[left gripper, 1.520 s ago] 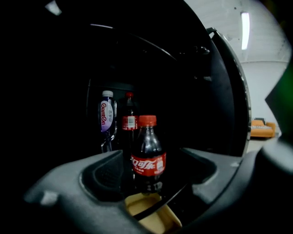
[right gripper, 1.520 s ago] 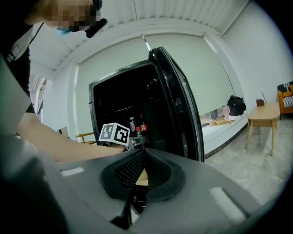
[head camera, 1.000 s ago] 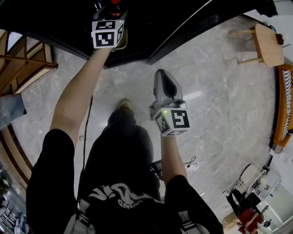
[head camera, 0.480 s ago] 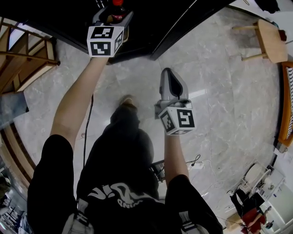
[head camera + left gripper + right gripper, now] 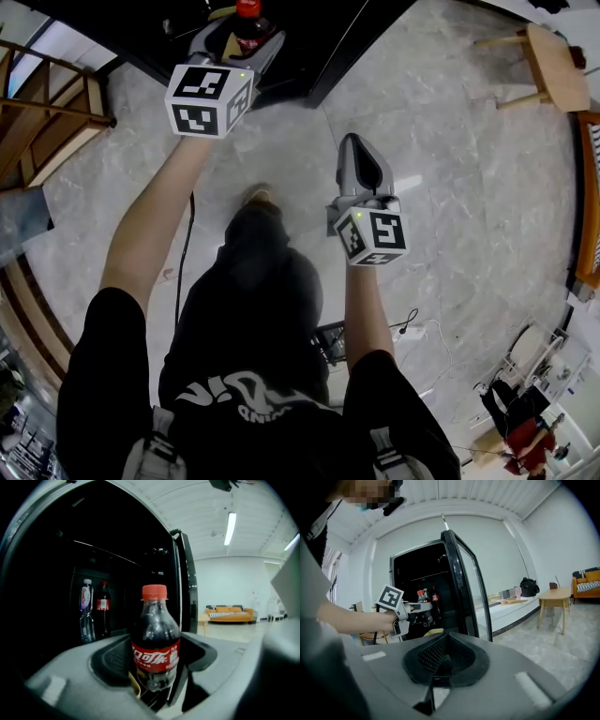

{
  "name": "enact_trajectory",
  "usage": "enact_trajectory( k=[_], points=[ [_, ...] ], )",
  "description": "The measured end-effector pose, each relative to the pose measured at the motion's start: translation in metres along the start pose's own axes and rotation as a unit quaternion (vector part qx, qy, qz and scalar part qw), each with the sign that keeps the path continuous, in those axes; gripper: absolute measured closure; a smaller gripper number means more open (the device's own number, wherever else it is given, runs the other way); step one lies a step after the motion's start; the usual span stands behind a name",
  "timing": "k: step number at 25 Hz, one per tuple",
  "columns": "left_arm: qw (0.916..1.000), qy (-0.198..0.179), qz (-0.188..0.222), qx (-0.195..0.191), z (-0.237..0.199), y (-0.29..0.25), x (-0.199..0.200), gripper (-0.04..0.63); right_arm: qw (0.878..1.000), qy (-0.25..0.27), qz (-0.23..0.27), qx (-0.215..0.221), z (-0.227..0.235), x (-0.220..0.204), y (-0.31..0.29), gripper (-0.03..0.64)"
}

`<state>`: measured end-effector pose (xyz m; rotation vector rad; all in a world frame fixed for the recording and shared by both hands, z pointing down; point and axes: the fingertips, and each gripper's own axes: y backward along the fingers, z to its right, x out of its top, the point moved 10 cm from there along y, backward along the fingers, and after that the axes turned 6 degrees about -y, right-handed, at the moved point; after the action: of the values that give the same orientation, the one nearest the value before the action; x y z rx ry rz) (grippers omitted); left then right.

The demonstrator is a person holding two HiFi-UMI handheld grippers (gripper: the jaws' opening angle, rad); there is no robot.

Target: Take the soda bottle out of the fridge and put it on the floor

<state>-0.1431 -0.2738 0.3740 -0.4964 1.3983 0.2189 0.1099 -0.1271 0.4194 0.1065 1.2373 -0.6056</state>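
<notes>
The grey stone floor [image 5: 469, 187] held a small wooden table [image 5: 551, 75] and a black cable [image 5: 183, 267]. In the fridge [image 5: 47, 573], a clear bottle [image 5: 86, 611] stood beside a dark bottle [image 5: 103, 611].

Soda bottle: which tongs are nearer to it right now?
Left. The left tongs are clamped on the soda bottle by the open fridge; the right tongs, shut and empty, hang apart from it over the floor.

The soda bottle [image 5: 155, 641] is glossy clear plastic, the floor [image 5: 469, 216] polished veined stone, the table [image 5: 553, 64] pale wood.
</notes>
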Motion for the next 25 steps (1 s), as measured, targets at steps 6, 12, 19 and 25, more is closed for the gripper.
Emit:
enact_trajectory(
  k=[6,12,19,25],
  points=[
    [0.9994,-0.005,0.002,-0.033,0.027,-0.005,-0.046,0.296,1.000,0.023,-0.005,0.007,0.019,-0.045,-0.008,0.617],
    [0.9987,-0.007,0.010,-0.049,0.053,-0.016,-0.106,0.296,0.999,0.028,-0.009,0.013,0.047,-0.107,-0.021,0.617],
    [0.9973,-0.004,0.018,-0.071,0.085,-0.029,-0.183,0.296,1.000,0.022,-0.017,0.006,0.087,-0.194,-0.026,0.617],
    [0.9956,-0.009,0.010,-0.092,0.108,-0.042,-0.252,0.296,1.000,-0.004,-0.004,0.005,0.120,-0.252,-0.031,0.617]
  ],
)
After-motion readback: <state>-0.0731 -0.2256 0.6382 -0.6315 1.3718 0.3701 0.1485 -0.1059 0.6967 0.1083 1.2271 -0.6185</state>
